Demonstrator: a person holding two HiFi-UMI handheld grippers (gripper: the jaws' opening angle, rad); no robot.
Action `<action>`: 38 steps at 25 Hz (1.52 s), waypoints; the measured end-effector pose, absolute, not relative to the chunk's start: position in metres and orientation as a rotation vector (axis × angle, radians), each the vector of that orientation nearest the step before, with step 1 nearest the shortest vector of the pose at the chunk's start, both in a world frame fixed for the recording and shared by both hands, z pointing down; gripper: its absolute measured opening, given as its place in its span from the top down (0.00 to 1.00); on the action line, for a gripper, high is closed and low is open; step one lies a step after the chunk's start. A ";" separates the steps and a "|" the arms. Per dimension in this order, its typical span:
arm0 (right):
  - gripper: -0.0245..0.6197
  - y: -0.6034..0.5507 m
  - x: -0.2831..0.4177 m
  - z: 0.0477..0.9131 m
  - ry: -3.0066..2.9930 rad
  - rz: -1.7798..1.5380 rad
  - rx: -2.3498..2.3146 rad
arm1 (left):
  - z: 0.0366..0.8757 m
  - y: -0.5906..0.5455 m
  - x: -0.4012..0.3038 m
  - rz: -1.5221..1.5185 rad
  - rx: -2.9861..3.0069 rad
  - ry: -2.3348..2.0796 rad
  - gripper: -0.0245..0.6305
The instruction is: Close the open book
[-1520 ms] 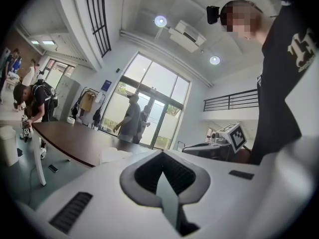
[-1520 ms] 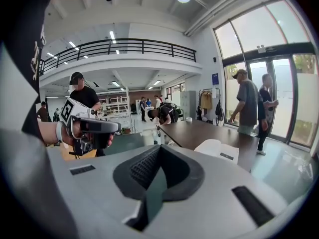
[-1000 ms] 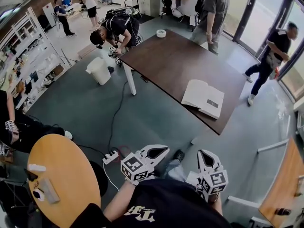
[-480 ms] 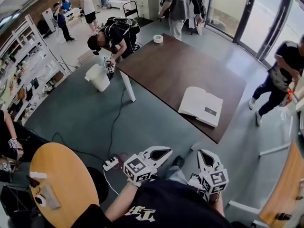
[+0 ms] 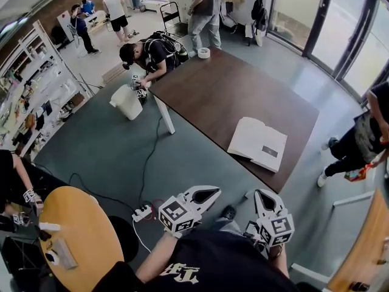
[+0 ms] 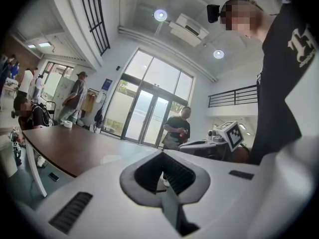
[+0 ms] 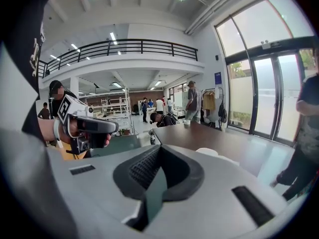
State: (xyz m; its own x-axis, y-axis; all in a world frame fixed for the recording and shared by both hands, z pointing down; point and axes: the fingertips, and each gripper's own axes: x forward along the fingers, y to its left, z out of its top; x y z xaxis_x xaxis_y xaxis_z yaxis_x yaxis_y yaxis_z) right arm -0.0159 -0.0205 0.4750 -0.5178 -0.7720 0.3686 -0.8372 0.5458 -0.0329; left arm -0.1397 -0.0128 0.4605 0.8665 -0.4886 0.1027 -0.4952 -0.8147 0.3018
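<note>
The open book (image 5: pixel 258 143) lies with white pages up near the right front corner of the dark brown table (image 5: pixel 219 90). Both grippers are held low in front of my body, well short of the table. My left gripper (image 5: pixel 205 194) is shut and empty. My right gripper (image 5: pixel 262 194) is also shut with nothing in it. In the left gripper view the closed left gripper (image 6: pixel 162 154) points toward the table, with the book (image 6: pixel 110 159) a pale patch beyond it. In the right gripper view the book (image 7: pixel 209 152) shows just past the shut right gripper (image 7: pixel 160 147).
A tape roll (image 5: pixel 204 53) sits at the table's far corner. On the floor are a white bin (image 5: pixel 126 102) and a power strip (image 5: pixel 143 212) with its cable. A round wooden table (image 5: pixel 79 236) stands at lower left. A person crouches (image 5: pixel 152 50) by the table; another (image 5: pixel 364 139) passes on the right.
I have drawn slightly nearer the table, so the book sits a little lower in the head view. Both grippers stay shut side by side. People at the far end and right have walked on.
</note>
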 end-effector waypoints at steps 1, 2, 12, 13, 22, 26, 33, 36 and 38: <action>0.98 -0.023 -0.016 0.476 -2.478 0.301 1.324 | 0.461 -0.016 -0.139 0.029 2.716 -0.744 0.95; 0.98 -0.026 -0.015 0.478 -2.480 0.307 1.316 | 0.462 -0.018 -0.139 0.029 2.712 -0.749 0.95; 0.98 -0.068 -0.016 0.478 -2.514 0.296 1.233 | 0.467 -0.049 -0.131 0.044 2.681 -0.791 0.95; 0.98 -0.072 -0.015 0.478 -2.517 0.295 1.225 | 0.467 -0.053 -0.130 0.046 2.680 -0.795 0.95; 0.98 -0.106 0.004 0.476 -2.542 0.310 1.194 | 0.463 -0.082 -0.115 0.046 2.653 -0.858 0.95; 0.98 -0.131 0.010 0.472 -2.578 0.297 1.183 | 0.463 -0.096 -0.107 0.053 2.646 -0.888 0.95; 0.98 -0.164 0.020 0.460 -2.646 0.239 1.101 | 0.462 -0.117 -0.084 0.071 2.637 -0.923 0.95; 0.98 -0.178 0.022 0.458 -2.658 0.209 1.079 | 0.464 -0.126 -0.074 0.073 2.635 -0.927 0.95; 0.98 -0.184 0.025 0.457 -2.661 0.186 1.061 | 0.465 -0.132 -0.064 0.071 2.633 -0.928 0.95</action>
State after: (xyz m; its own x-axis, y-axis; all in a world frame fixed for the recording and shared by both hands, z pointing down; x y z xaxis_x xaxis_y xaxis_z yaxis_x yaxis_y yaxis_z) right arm 0.0247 -0.1841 0.4568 -0.6955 -0.6553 0.2948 -0.6899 0.7237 -0.0189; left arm -0.0645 -0.1319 0.4655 0.7848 -0.5988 0.1598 -0.6161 -0.7259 0.3058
